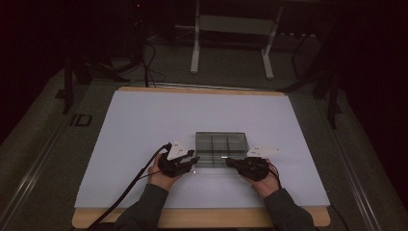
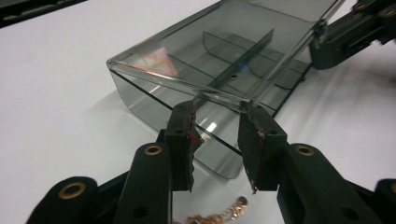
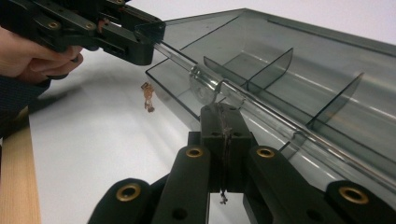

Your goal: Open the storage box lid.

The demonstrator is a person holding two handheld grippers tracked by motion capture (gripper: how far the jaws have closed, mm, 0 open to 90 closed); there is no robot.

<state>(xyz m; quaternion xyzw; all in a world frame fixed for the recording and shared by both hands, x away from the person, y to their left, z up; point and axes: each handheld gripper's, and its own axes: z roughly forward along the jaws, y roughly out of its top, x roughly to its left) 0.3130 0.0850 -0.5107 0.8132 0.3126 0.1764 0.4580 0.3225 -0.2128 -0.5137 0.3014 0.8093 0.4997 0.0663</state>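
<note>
Here, left hand-held gripper [image 2: 217, 123] parted at the lid [image 2: 210, 51]; right hand-held gripper [image 3: 224, 121] clamped together, chain [image 3: 148, 97] beyond.

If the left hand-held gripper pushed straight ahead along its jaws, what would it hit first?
Most likely the front edge of the smoky clear compartment box: the left hand-held gripper has its open jaws right at that rim, possibly touching already. Depth is hard to judge.
</note>
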